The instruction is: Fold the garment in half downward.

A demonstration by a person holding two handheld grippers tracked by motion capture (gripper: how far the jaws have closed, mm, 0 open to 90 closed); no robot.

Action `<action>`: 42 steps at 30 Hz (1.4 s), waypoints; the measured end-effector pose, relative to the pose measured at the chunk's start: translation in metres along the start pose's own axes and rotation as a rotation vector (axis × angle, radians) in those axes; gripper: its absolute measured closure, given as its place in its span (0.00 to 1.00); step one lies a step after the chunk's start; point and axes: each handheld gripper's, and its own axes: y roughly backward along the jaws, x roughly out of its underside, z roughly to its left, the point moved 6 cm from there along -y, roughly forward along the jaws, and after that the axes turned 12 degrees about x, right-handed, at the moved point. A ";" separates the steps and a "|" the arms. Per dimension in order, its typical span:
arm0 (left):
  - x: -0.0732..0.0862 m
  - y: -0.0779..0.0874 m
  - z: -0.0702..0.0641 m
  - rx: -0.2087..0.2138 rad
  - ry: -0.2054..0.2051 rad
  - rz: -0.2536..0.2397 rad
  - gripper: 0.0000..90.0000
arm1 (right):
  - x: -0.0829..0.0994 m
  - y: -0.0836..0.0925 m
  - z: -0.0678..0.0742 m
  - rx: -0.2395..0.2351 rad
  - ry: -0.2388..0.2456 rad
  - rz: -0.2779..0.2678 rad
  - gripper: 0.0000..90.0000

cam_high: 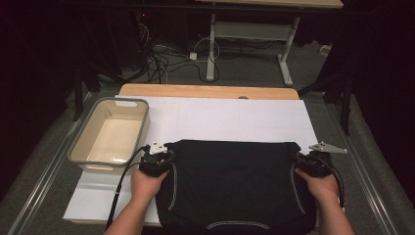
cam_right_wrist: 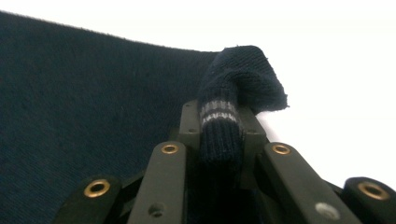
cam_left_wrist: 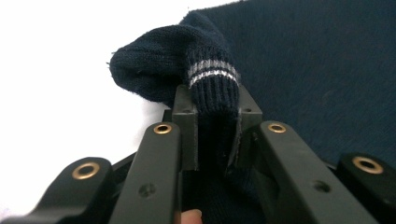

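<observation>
At table's near edge, left gripper and right gripper each clamp sweater cuff; uneven lift risks slipping knit.

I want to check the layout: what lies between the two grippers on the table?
In the high view, the dark knitted sweater spans from the left gripper to the right gripper; each pinches one corner.

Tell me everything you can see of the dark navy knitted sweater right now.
The dark navy knitted sweater lies flat on the white sheet, its near end reaching the table's front edge. Pale stitched lines curve along its sides and bottom. Its ribbed edge carries two thin grey stripes. The left gripper and the right gripper each pinch a bunched far corner, with fabric puffing out past the pads.
</observation>
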 end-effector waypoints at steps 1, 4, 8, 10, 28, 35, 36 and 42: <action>-0.004 0.002 -0.001 -0.001 0.000 -0.014 0.84 | -0.003 0.003 0.000 0.006 -0.002 -0.020 0.88; -0.021 0.009 -0.006 -0.044 -0.042 -0.049 0.84 | -0.017 0.015 -0.003 0.032 -0.006 -0.087 0.88; -0.045 0.014 -0.010 -0.068 -0.073 -0.056 0.85 | -0.037 0.028 -0.008 0.062 -0.007 -0.142 0.88; -0.057 0.016 -0.008 -0.082 -0.073 -0.066 0.85 | -0.047 0.032 -0.010 0.075 -0.001 -0.161 0.88; -0.097 -0.026 0.044 -0.131 0.059 0.032 0.54 | -0.090 -0.032 -0.020 0.056 -0.057 -0.092 0.60; -0.078 -0.007 0.021 -0.079 0.002 -0.030 0.43 | -0.062 -0.009 -0.018 0.042 -0.006 -0.066 0.52; -0.072 -0.004 0.016 -0.068 -0.010 -0.032 0.43 | -0.056 -0.004 -0.015 0.038 0.002 -0.059 0.51; -0.035 0.006 -0.005 -0.003 -0.050 -0.013 0.43 | -0.015 0.021 0.002 0.011 0.051 -0.042 0.51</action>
